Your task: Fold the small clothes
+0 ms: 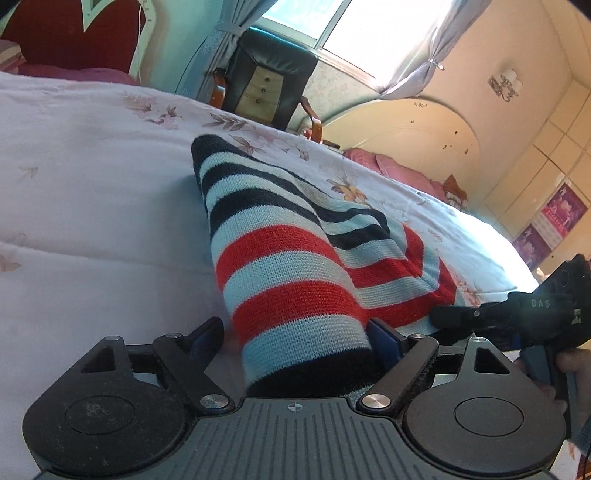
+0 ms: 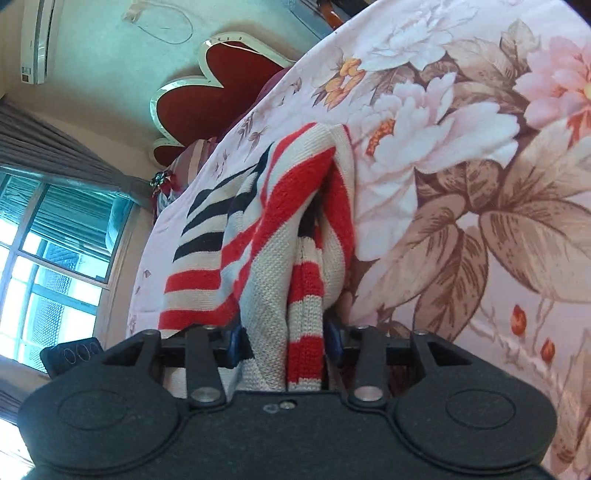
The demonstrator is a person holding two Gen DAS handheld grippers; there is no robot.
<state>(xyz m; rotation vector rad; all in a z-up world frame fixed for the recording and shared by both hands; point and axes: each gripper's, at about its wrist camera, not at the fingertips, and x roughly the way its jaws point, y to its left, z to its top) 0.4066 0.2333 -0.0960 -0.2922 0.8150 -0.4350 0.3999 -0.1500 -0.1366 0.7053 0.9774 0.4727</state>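
From the left wrist, the left hand-held gripper [image 1: 295,341] had its fingers spread wide around a rolled striped sweater [image 1: 280,258]; whether they pinched it could not be told. The knit ran straight ahead along the fingers over the floral quilt [image 1: 92,206], with the right hand-held gripper [image 1: 524,314] close at its right edge. From the right wrist, the right hand-held gripper [image 2: 286,343] was clamped on a bunched fold of the sweater [image 2: 273,236], whose length stretched forward and leftward across the bed, both tools equally near.

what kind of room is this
Most likely a home bedroom: a striped knit garment lies on a bed with a floral quilt, backed by a red heart-shaped headboard and a curtained window.
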